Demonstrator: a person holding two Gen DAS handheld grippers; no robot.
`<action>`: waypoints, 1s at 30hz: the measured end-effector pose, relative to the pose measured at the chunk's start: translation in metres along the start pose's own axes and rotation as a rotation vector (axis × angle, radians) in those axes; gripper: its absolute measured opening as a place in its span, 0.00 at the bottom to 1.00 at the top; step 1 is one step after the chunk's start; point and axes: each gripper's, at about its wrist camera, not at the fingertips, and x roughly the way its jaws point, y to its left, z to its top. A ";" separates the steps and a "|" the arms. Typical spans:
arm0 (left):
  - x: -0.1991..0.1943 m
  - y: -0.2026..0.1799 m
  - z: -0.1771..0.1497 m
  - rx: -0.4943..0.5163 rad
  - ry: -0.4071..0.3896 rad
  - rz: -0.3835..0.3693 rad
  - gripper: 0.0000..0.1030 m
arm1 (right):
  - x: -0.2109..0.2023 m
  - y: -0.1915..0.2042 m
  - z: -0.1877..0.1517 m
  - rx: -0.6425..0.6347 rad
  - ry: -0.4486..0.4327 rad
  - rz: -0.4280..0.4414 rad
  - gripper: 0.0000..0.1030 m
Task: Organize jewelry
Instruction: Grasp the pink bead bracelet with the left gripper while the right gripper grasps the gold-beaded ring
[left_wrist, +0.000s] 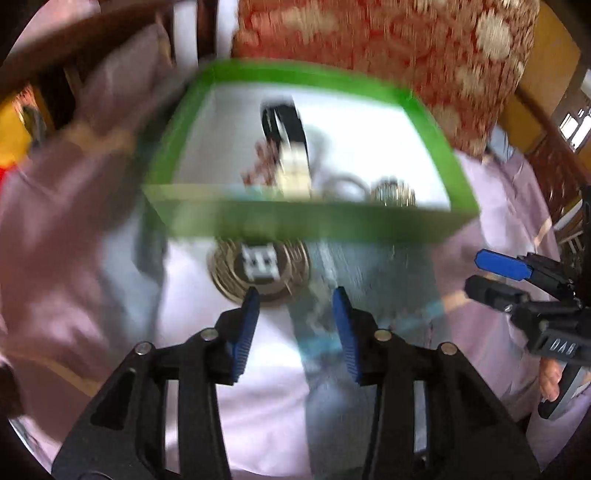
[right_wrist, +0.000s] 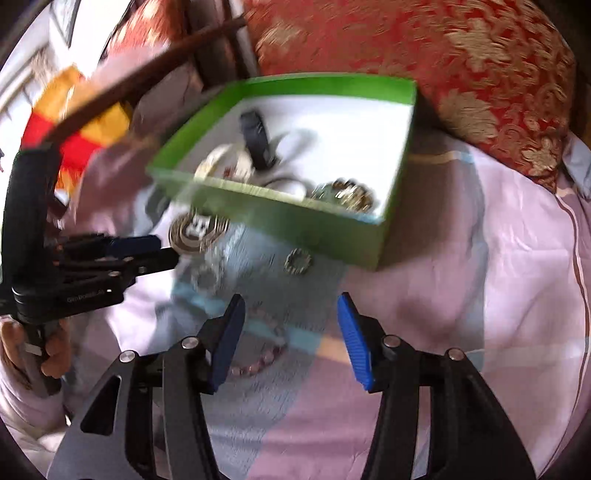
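The green box (right_wrist: 295, 221) sits on the pink bedspread (right_wrist: 480, 277) just in front of a red-and-gold patterned cushion (right_wrist: 424, 55), and it serves as the landmark here; inside it already lie a dark band (right_wrist: 256, 138), a pale bangle-like piece (right_wrist: 225, 162) toward the box's left side, and a gold-and-green cluster (right_wrist: 349, 195) against its near wall, so part of the sorting looks done.

Outside the box, pieces remain: a round coiled metal piece with a white tag (right_wrist: 197, 230) lies just beside the box's near-left corner; a small ring-shaped trinket (right_wrist: 298, 262) rests close under the near wall; a pink beaded bracelet (right_wrist: 258, 363) lies farther out from the box, near the right gripper's dark pad; each of these, I judge, has yet to go in.

The left gripper (left_wrist: 295, 301) hangs with its jaws spread and nothing between them, its tips just short of the coiled piece; the right gripper (right_wrist: 291, 306) is likewise parted and empty, over the bedspread between the bracelet and the ring trinket; neither pinches anything.

Both views are smeared, so finer detail of the pieces cannot be told; the job seems roughly midway, with three loose items at least left to collect.
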 end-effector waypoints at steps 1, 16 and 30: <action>0.005 -0.004 -0.004 0.003 0.015 -0.005 0.39 | 0.003 0.004 -0.001 -0.013 0.004 -0.001 0.51; 0.023 -0.053 -0.024 0.123 0.081 -0.146 0.60 | 0.012 -0.031 0.008 0.124 -0.015 -0.023 0.52; 0.029 -0.009 -0.017 0.038 0.070 0.023 0.07 | 0.025 -0.025 0.009 0.123 0.012 0.022 0.51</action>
